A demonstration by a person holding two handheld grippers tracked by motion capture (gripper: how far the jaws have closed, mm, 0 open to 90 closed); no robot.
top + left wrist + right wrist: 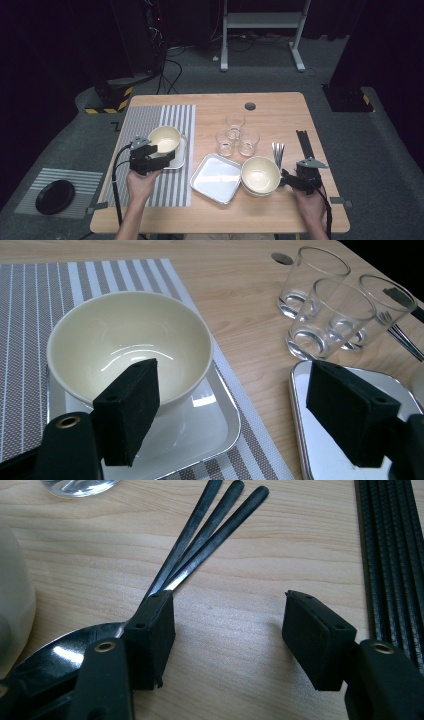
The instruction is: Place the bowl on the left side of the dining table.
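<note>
— Cream bowl [127, 347] sits in the small metal tray [210, 432] on the striped mat [30, 295], at near left. My left gripper [232, 415] hangs just before it, jaws spread, nothing between them.

— So which step is that?

— Setting the place, I judge; the bowl looks set down and let go. My right gripper [227, 630] at near right is spread too, empty, its left jaw over the spoons [210, 525].

— Next?

— Probably the stacked bowls [260, 175] or, farther off, a glass [330, 315]; either needs a wide, steady approach.
</note>
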